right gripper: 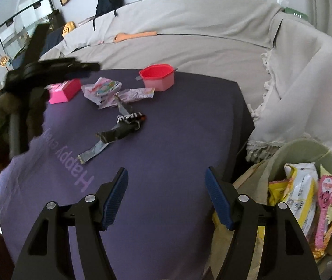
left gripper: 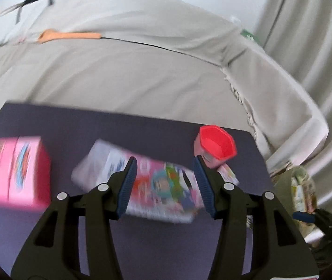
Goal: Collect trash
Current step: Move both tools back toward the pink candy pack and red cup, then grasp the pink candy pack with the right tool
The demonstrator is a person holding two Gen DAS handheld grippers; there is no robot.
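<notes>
Left gripper (left gripper: 164, 182) hangs over the purple table (left gripper: 142, 126), jaws about half open, straddling the colourful wrapper (left gripper: 161, 186) from above; pads look clear of it, nothing held, though the left view is blurred so contact can't be ruled out. That pose reads as lining up a pinch on the wrapper, the next piece of trash. Right gripper (right gripper: 166, 196) is wide open and empty, parked over the near right of the table beside the bin (right gripper: 306, 154). Bin sits off the table's right edge, lower than the top, already holding a yellow-white packet (right gripper: 299, 191) and a pink one (right gripper: 324, 200), so it is the drop point. Trash left on the table: the wrapper with a second crumpled strip (right gripper: 140, 93) just beside it, a dark wrapper (right gripper: 121, 130) with a grey strip near mid-table, a pink box (right gripper: 64, 91) far left, and a red cup (right gripper: 159, 77) near the far edge, just right of the wrapper. Unsure if cup and box count as trash. Room: near half of the table is bare, so a level carry from wrapper to bin is open. Watch the cup next to the right jaw when closing, and the table's right edge plus bin rim on the way over. Sofa (right gripper: 189, 35) runs along the far and right sides; its fringed throw (right gripper: 266, 98) hangs near the bin, could snag.
</notes>
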